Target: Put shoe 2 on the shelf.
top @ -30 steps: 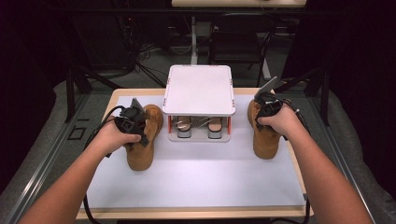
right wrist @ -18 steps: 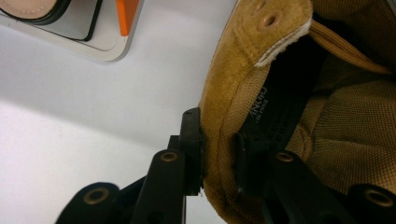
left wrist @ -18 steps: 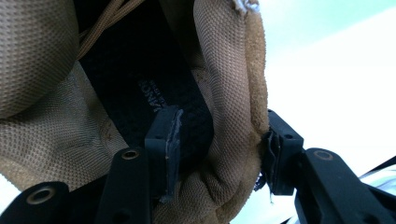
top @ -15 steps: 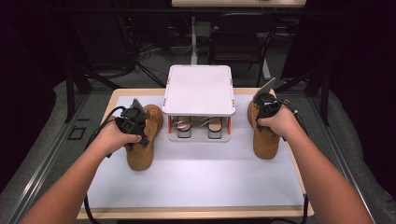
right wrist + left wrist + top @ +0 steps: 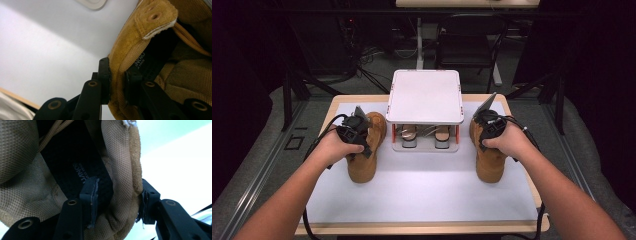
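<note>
The white two-tier shoe rack stands at the far middle of the table, and it serves as the landmark here. A tan boot sits on either side of it: the left boot just beside the rack's left edge, the right boot just beside its right edge, both with toes pointing toward the person. Under the rack's top shelf, a pair of shoes already fills the lower level.

The left gripper is clamped on the left boot's collar: one jaw sits inside against the dark lining, the other outside on the suede edge, with the padded wall pinched between them. The right gripper bites the right boot's collar the same way, one jaw outside, one inside.

The work in hand looks like lifting both boots, probably onto the rack's bare top. To do it well, the grip should stay deep on the collar, since the soft wall could fold or slide out under the boot's weight. Each boot will hang toe-down, so both should rise straight and high enough for the soles to pass the rack's rim, then travel inward and settle flat, side by side without knocking each other.
</note>
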A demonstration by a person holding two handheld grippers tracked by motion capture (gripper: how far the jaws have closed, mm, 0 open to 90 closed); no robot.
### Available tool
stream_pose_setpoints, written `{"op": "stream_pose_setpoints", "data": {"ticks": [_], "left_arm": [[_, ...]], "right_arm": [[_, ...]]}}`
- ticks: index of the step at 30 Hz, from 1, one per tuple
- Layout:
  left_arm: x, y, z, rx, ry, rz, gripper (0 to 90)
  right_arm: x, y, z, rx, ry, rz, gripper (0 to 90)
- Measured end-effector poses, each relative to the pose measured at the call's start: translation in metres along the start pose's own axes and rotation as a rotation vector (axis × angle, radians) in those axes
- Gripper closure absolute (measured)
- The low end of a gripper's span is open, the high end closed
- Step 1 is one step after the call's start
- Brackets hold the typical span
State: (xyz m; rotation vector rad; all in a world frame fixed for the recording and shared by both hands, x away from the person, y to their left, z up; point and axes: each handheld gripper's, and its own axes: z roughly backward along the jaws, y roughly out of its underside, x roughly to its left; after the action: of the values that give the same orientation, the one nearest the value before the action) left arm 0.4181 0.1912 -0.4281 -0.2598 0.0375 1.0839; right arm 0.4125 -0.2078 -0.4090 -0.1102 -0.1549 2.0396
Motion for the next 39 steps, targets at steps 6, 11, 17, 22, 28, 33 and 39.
{"op": "stream_pose_setpoints", "data": {"ticks": [6, 11, 17, 22, 28, 33, 39], "left_arm": [[-0.002, 0.0, 0.0, 0.003, -0.003, -0.013, 61.5], [-0.004, -0.001, -0.003, 0.019, -0.01, -0.017, 61.8], [-0.003, -0.001, -0.003, 0.016, -0.01, -0.012, 60.8], [-0.002, 0.0, -0.003, 0.01, -0.01, -0.004, 58.9], [-0.001, 0.002, 0.0, 0.007, -0.013, 0.007, 56.3], [-0.002, 0.002, 0.005, -0.004, -0.016, 0.009, 53.3], [-0.003, 0.001, 0.023, -0.029, -0.026, -0.003, 50.3]], "right_arm": [[0.014, 0.012, 0.001, -0.005, -0.001, 0.042, 78.4], [0.02, 0.018, 0.001, -0.005, 0.004, 0.065, 77.8], [0.018, 0.022, 0.0, 0.008, 0.0, 0.068, 77.4], [0.018, 0.023, -0.001, -0.004, -0.01, 0.04, 75.4], [0.018, 0.023, 0.001, -0.003, -0.018, 0.028, 68.6], [0.017, 0.023, 0.007, -0.029, -0.035, -0.001, 60.7], [0.019, 0.02, 0.018, -0.039, -0.026, 0.012, 55.1]]}}
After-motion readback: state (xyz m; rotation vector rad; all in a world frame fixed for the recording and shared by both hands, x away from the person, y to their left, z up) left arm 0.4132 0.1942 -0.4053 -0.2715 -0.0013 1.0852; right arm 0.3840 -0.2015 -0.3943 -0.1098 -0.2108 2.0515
